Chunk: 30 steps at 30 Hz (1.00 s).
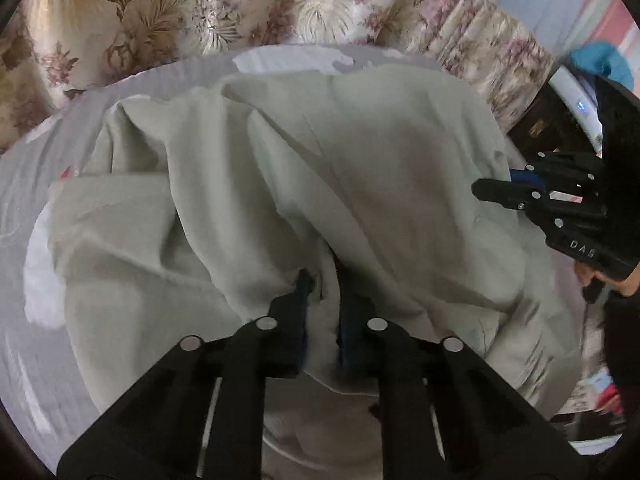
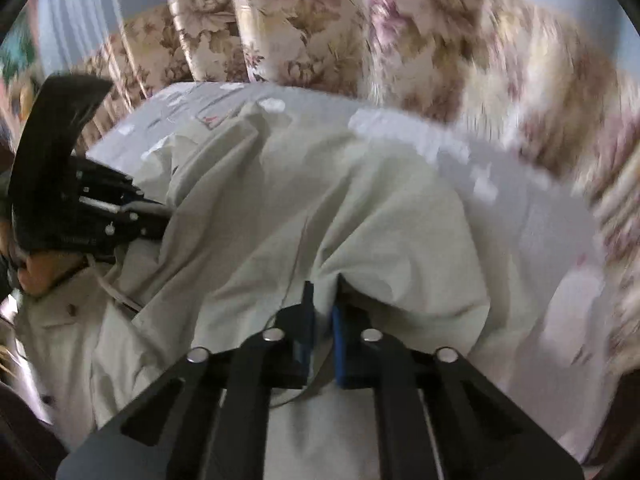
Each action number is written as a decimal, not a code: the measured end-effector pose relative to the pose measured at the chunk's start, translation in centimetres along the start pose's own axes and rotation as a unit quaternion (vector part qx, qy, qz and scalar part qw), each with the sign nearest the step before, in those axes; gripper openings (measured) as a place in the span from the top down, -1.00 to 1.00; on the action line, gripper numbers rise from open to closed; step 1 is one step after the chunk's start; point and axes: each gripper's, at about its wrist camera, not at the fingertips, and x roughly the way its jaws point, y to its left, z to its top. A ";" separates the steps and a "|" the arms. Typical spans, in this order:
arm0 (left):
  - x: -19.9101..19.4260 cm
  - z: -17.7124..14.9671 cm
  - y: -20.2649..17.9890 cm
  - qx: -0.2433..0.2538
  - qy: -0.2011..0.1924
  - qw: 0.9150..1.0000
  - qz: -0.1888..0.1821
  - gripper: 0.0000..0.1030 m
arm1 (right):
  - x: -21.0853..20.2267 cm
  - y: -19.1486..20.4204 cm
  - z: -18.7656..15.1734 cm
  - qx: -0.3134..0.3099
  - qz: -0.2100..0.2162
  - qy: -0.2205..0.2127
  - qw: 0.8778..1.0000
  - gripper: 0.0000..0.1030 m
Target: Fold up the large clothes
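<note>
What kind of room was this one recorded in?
Probably a home living room or bedroom. A floral-upholstered sofa or headboard stands behind a surface under a pale grey sheet, where a beige garment lies; household clutter shows at the edge.

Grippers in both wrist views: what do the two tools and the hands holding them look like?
Both are matte black two-finger tools with triangular cut-out linkages and round silver pivot pins. The left gripper and right gripper carry dark blue pads on their fingers. Seen from the left wrist, the right tool's body bears pale letters "DAS". No cables show clearly. A dark sleeve shows behind it.
</note>
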 end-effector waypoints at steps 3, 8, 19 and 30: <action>-2.8 2.8 1.3 0.000 -0.057 0.998 0.026 0.82 | -2.3 -2.1 4.6 0.008 -0.005 -0.048 0.999 0.91; -7.7 9.8 4.7 -0.005 -0.171 0.973 0.157 0.17 | -1.7 -9.4 13.0 0.091 -0.041 -0.086 0.991 0.78; -9.4 4.7 14.2 -0.071 -0.125 0.933 0.329 -0.91 | -4.1 -17.1 9.9 0.221 -0.083 -0.104 0.966 -0.66; -2.9 -5.3 11.0 -0.137 -0.065 0.984 0.098 -0.78 | 1.2 -11.1 -7.8 0.319 0.019 0.011 0.947 -0.33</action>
